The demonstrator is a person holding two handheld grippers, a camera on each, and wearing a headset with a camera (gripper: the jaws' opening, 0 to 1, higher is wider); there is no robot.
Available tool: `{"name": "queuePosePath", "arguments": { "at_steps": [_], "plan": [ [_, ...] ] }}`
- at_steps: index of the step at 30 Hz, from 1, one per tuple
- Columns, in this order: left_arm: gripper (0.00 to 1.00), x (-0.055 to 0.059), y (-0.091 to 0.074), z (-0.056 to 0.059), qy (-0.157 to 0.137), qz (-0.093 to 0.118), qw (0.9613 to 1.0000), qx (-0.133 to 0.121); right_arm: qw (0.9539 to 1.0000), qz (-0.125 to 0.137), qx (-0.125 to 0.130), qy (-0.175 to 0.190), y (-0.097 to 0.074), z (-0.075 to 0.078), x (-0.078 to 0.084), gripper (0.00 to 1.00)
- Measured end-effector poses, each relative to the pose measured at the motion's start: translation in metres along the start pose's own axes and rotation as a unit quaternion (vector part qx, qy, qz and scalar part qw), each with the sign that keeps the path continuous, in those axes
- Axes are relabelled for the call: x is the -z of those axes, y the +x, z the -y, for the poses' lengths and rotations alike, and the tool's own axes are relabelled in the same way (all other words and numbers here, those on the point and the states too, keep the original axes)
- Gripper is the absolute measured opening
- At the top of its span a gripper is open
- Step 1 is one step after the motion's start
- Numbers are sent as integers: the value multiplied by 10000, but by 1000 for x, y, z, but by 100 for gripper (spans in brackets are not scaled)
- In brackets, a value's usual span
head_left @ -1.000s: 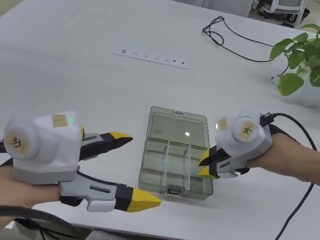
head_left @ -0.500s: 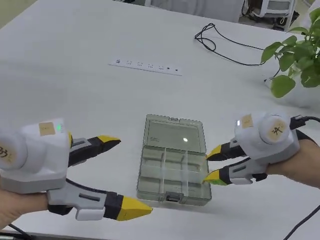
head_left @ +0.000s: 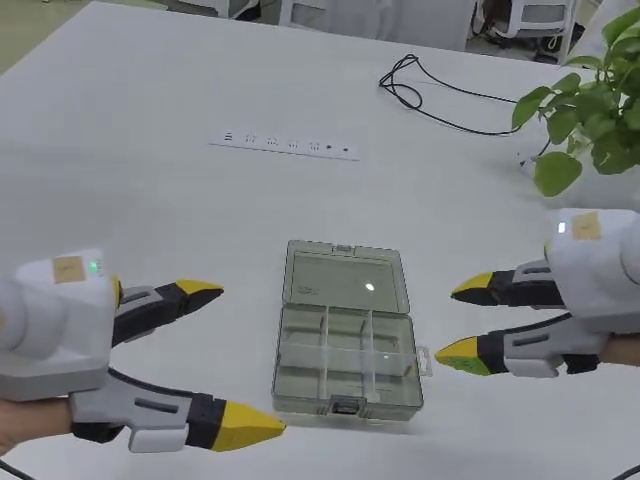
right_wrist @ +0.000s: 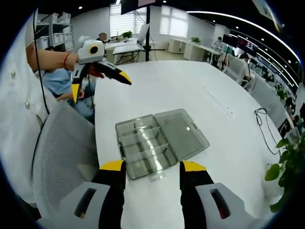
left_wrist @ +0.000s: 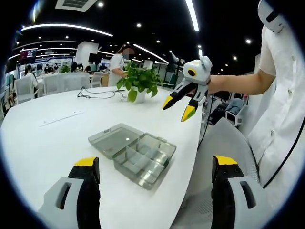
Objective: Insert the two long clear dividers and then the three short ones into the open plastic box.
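we see the open plastic box [head_left: 347, 345] lying on the white surface [head_left: 150, 200], its lid [head_left: 346, 272] folded flat on the far side of the box and its tray on the side nearer to us. clear dividers [head_left: 326, 345] stand inside the tray, crossing one another to split it into small compartments; we cannot count them with certainty. the left gripper [head_left: 250, 360] hovers to the left of the box, its yellow-tipped fingers [head_left: 245, 426] spread wide apart and holding nothing. the right gripper [head_left: 445, 322] hangs to the right of the box, near its side wall but not touching it, its fingers [head_left: 470, 351] likewise apart and empty. both point inward toward the box. beyond the box, well apart from its lid, lies a white power strip [head_left: 287, 143]. farther beyond and to the right of the box are a black cable [head_left: 425, 90] and a green plant [head_left: 590, 110]. in the right gripper view the box sits just ahead of the parted fingers.
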State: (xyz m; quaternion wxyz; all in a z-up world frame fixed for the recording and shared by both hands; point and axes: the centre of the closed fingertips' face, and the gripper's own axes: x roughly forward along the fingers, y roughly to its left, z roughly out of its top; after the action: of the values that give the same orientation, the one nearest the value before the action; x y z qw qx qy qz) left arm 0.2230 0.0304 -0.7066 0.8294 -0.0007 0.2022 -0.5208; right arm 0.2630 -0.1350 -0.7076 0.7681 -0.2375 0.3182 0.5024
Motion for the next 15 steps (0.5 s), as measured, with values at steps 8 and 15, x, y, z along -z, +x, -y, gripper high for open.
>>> {"name": "queuePosePath", "arguments": {
  "at_steps": [8, 15],
  "plan": [
    [100, 0, 2, 0, 6, -30, 10000, 30, 9992, 199, 191, 299, -19, -6, 3, 53],
    [100, 2, 3, 1, -2, -70, 10000, 58, 9980, 284, 266, 497, -25, -12, 17, 57]
  ]
}}
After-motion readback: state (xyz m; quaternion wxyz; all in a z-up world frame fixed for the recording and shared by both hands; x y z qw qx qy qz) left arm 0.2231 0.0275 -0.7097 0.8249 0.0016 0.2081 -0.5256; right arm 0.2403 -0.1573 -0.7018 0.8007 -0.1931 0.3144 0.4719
